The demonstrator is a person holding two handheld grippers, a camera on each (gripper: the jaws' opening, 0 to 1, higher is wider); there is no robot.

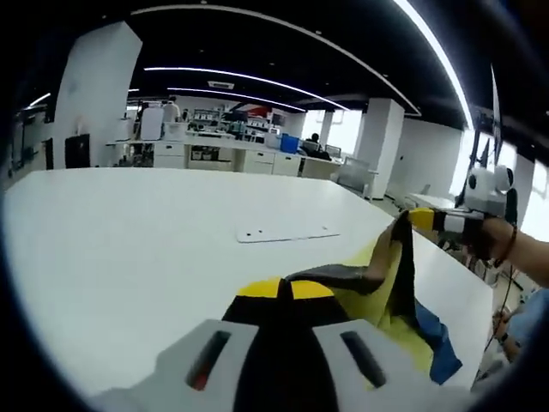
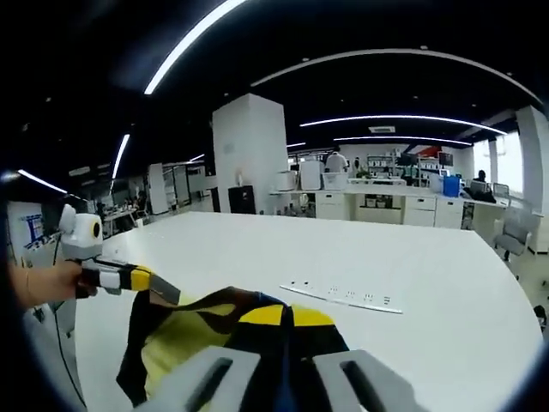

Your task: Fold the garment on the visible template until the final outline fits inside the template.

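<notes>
1. Left gripper (image 1: pixel 283 343) and right gripper (image 2: pixel 279 360), low centre of frame, each clench the garment (image 1: pixel 386 300).
2. The garment hangs stretched between them above the white table (image 1: pixel 129 249), equally near both.

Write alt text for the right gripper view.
The right gripper, its yellow-tipped jaws shut on a yellow and black garment, lifts it above a white table. At left, a hand holds the left gripper, pinching another edge of the cloth.
</notes>
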